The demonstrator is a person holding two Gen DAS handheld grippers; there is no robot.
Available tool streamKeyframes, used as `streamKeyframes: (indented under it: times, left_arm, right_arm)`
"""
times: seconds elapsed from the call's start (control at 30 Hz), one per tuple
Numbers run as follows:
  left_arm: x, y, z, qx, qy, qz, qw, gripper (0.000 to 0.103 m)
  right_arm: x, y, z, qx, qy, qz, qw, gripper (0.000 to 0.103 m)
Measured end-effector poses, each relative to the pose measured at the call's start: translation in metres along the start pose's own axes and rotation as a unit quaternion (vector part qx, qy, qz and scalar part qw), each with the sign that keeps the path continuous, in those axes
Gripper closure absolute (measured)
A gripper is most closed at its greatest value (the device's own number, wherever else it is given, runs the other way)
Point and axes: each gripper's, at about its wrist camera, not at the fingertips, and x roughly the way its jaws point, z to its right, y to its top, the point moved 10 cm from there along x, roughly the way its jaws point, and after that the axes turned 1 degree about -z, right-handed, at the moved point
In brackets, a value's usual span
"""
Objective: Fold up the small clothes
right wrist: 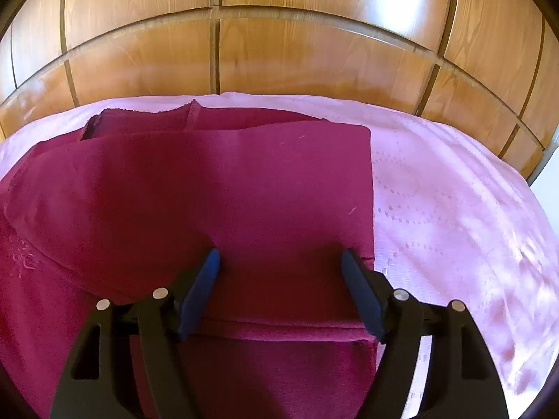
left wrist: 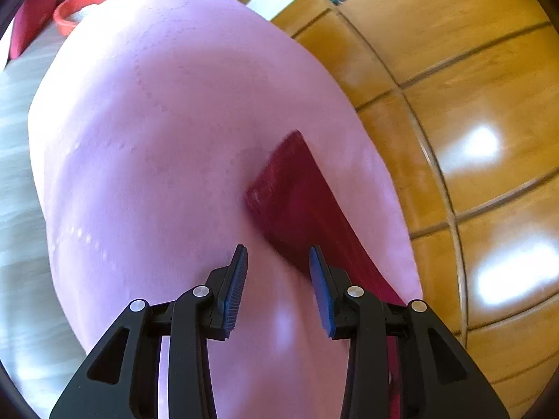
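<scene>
The maroon garment lies partly folded on the pink cover, its straight right edge leaving bare cover beyond. The right gripper spreads wide above the garment's near fold, perhaps brushing it. The left gripper gapes empty beside the garment's corner

Pink bedspread, maroon garment on it

both the left gripper and right gripper are matte black plastic with triangular cut-outs, round silver pivot screws, and blue ribbed pads on their fingers.
</scene>
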Motion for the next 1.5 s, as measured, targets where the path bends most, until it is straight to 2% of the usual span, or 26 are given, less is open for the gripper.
streamKeyframes:
  times: [0.23,0.27,0.3,0.33,0.37,0.4,0.47,0.57,0.67,0.77,0.8,0.87,1.0,1.03,1.13,1.17,1.2,1.27,1.33,1.5]
  left_arm:
    - [0.034,0.026,-0.002,0.021,0.051,0.006,0.9985,0.068]
    - [0.037,0.028,-0.002,0.026,0.058,0.005,0.998,0.075]
    - [0.039,0.03,-0.001,0.033,0.07,0.006,0.997,0.089]
    - [0.038,0.031,-0.002,0.039,0.078,0.003,0.9962,0.093]
    - [0.038,0.029,0.003,0.043,0.079,0.003,0.996,0.094]
    - [0.036,0.029,0.009,0.047,0.074,0.005,0.9961,0.094]
    - [0.03,0.021,0.039,0.074,0.036,0.002,0.9966,0.094]
    - [0.015,-0.005,0.097,0.133,-0.018,-0.001,0.991,0.094]
    - [0.004,-0.051,0.16,0.189,-0.08,-0.017,0.9786,0.094]
    - [0.003,-0.116,0.216,0.25,-0.123,-0.045,0.9592,0.094]
    - [0.006,-0.146,0.235,0.275,-0.135,-0.059,0.9501,0.094]
    - [0.015,-0.19,0.259,0.307,-0.146,-0.081,0.9368,0.094]
    - [0.039,-0.274,0.28,0.345,-0.149,-0.137,0.9164,0.094]
    - [0.047,-0.296,0.282,0.366,-0.139,-0.144,0.909,0.094]
    - [0.059,-0.333,0.276,0.406,-0.108,-0.156,0.8938,0.094]
    - [0.061,-0.342,0.271,0.416,-0.101,-0.16,0.8896,0.087]
    - [0.062,-0.347,0.266,0.422,-0.096,-0.164,0.8865,0.072]
    - [0.056,-0.35,0.252,0.427,-0.089,-0.16,0.8854,0.055]
    - [0.045,-0.344,0.24,0.44,-0.086,-0.136,0.8835,0.053]
    - [0.034,-0.332,0.213,0.481,-0.035,-0.075,0.8729,0.053]
  right_arm:
    - [0.001,-0.001,0.0,-0.002,-0.004,0.0,1.0,0.029]
    - [0.001,-0.002,0.0,-0.003,-0.006,0.001,1.0,0.028]
    - [0.001,-0.002,0.0,-0.003,-0.007,0.001,1.0,0.028]
    - [0.001,-0.002,0.0,-0.002,-0.007,0.001,1.0,0.028]
    - [0.001,-0.002,0.0,-0.002,-0.008,0.0,1.0,0.027]
    - [0.001,-0.002,0.001,-0.001,-0.009,0.0,1.0,0.026]
    - [0.001,-0.001,0.002,0.0,-0.009,0.0,1.0,0.026]
    - [0.002,-0.001,0.002,0.0,-0.008,0.0,1.0,0.025]
    - [0.002,-0.001,0.002,0.001,-0.007,0.001,1.0,0.025]
    - [0.001,-0.001,0.003,0.003,-0.006,0.001,1.0,0.025]
    - [0.001,-0.001,0.003,0.003,-0.005,0.001,1.0,0.025]
    - [0.001,-0.001,0.003,0.005,-0.003,0.001,1.0,0.025]
    - [0.002,-0.002,0.003,0.011,0.004,0.001,1.0,0.025]
    - [0.002,-0.002,0.003,0.013,0.006,0.001,1.0,0.025]
    - [0.004,-0.001,0.005,0.017,0.013,0.0,1.0,0.025]
    - [0.004,-0.001,0.005,0.018,0.015,0.0,1.0,0.025]
    - [0.004,-0.001,0.005,0.019,0.015,0.0,1.0,0.025]
    - [0.004,-0.001,0.005,0.019,0.016,0.0,1.0,0.025]
    - [0.005,-0.001,0.005,0.021,0.018,0.0,1.0,0.025]
    - [0.005,0.0,0.005,0.021,0.018,0.0,1.0,0.025]
